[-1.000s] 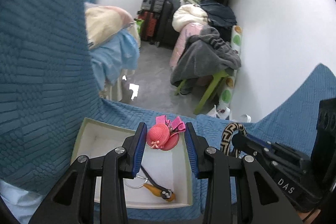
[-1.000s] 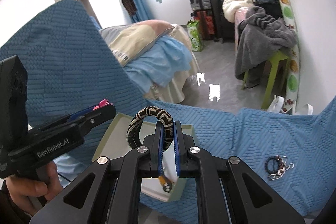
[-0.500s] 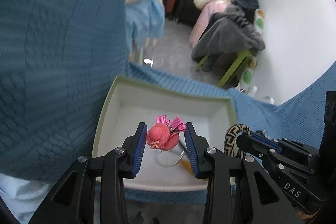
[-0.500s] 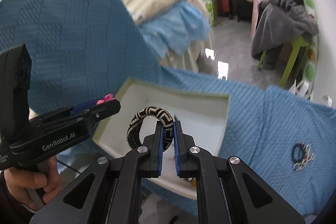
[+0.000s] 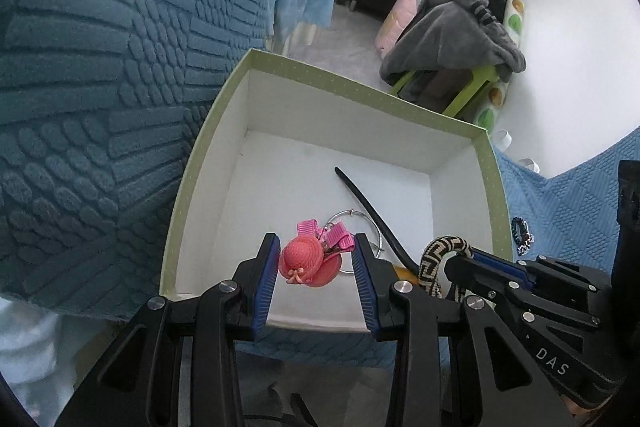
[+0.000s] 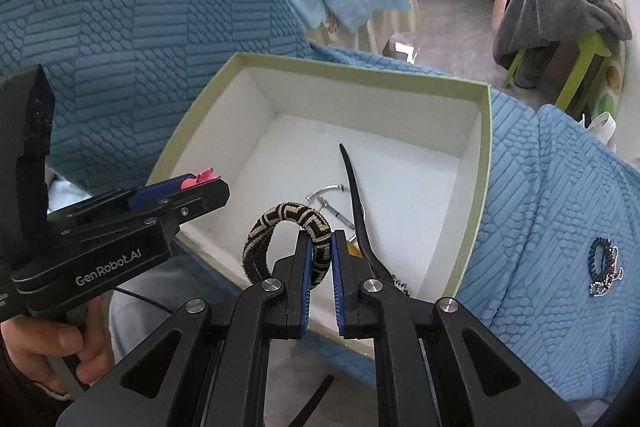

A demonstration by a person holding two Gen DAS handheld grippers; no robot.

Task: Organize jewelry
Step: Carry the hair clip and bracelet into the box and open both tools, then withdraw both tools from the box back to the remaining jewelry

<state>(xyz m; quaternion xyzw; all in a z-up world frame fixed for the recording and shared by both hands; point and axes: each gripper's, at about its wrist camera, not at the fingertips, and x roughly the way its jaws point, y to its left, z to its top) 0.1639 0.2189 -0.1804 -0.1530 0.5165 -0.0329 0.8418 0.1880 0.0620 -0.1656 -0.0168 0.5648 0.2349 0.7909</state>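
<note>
Left gripper: one, jaws closed on a pink hat-shaped hair clip, held above the near part of the box; hat crown faces the camera, pink bow behind it.
Right gripper: one, jaws clamped on a black-and-cream woven bracelet; the ring stands on edge over the box's near rim, arching up and left of the pads.
Box: one, square, green outside, white inside, open, resting on the blue quilt.
Inside the box: one long black curved clip, long axis running from the near side to the far side, pointed tip away from the camera; one thin silver hoop just beside it, touching or overlapping, cannot tell which.
On the quilt: one small heap of dark beaded bracelet and sparkly chain, right of the box, well apart from both grippers.
Person's hand: one visible, wrapped round the left gripper's handle.
</note>
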